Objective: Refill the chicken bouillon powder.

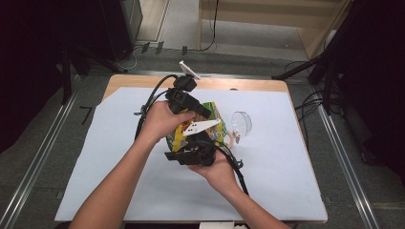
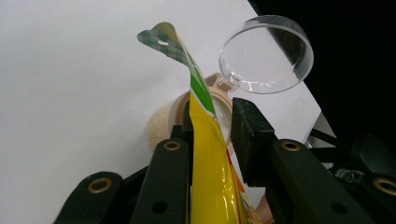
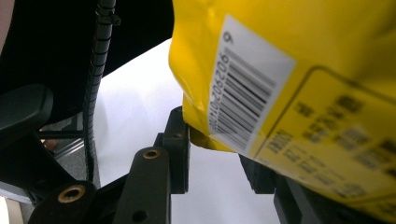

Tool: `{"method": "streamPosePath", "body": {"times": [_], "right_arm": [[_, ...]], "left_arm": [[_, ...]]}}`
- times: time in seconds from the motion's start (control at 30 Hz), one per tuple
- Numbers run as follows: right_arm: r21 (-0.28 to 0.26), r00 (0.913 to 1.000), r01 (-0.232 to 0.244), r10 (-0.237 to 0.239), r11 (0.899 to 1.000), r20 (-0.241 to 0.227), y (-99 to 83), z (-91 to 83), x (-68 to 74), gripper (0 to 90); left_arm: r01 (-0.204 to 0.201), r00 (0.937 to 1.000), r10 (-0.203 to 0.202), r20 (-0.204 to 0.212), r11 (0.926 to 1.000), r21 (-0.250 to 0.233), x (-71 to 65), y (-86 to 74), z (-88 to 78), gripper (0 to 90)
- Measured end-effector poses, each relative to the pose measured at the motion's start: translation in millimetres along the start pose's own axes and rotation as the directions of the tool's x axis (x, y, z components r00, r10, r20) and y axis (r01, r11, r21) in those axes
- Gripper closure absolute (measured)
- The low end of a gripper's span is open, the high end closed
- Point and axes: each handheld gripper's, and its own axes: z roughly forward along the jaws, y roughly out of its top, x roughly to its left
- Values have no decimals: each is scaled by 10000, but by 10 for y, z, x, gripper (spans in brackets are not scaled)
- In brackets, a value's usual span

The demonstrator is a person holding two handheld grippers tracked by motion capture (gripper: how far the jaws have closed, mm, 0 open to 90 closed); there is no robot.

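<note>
A yellow and green snack bag (image 1: pixel 216 114) hangs above the white sheet, held from two ends. My left gripper (image 1: pixel 201 110) comes from the far side. The bag's flat sealed top (image 2: pixel 205 140) rises between the jaws of the left gripper (image 2: pixel 212 130), against the left pad and close to the right one. My right gripper (image 1: pixel 192 147) holds the near end. The bag's bottom corner (image 3: pixel 280 56), with its barcode label, sits between the pads of the right gripper (image 3: pixel 217 149). Just beyond the bag stands a small beige jar (image 2: pixel 161 126) with its clear hinged lid (image 2: pixel 266 56) flipped open.
A white sheet (image 1: pixel 267 181) covers most of the wooden table (image 1: pixel 239 83). The open jar (image 1: pixel 230 138) and its lid (image 1: pixel 242 121) stand right of the bag. Black cables trail from both grippers across the sheet. Dark stands and floor rails flank the table.
</note>
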Motion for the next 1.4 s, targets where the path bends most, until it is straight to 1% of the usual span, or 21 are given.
{"method": "streamPosePath", "body": {"times": [0.2,0.4,0.43,0.5,0.63,0.93,1.1,1.23,1.4], "right_arm": [[2,10000,-62,62,10000,18,-2,1,0,674],[5,10000,-51,51,10000,27,-4,0,-3,674],[-4,10000,-31,31,10000,41,-6,1,-2,675],[-10,10000,-21,21,10000,43,-8,0,-2,676],[-56,10000,-53,53,10000,13,-7,-4,2,677],[-34,10000,-85,85,10000,-15,-9,-6,0,689],[-49,9998,-167,166,9998,-109,-1,-15,-5,693],[-100,9998,-160,159,9998,-119,3,-21,-6,693],[-117,9997,-196,194,9997,-146,6,-28,1,693]], "left_arm": [[22,10000,-21,52,10000,-52,-5,0,10,761],[7,10000,-6,60,10000,-17,-3,1,10,762],[-10,9999,10,126,10000,-22,-5,-1,8,759],[-30,9999,30,130,10000,-23,-12,-1,6,758],[-73,10000,73,51,9999,-69,-39,-3,0,754],[-78,9999,78,99,9999,-75,-42,-2,2,752],[-67,9998,66,162,10000,31,-21,14,6,750],[-72,9999,72,127,10000,-5,-39,21,8,749],[-149,9999,148,80,9999,64,-49,25,2,749]]}}
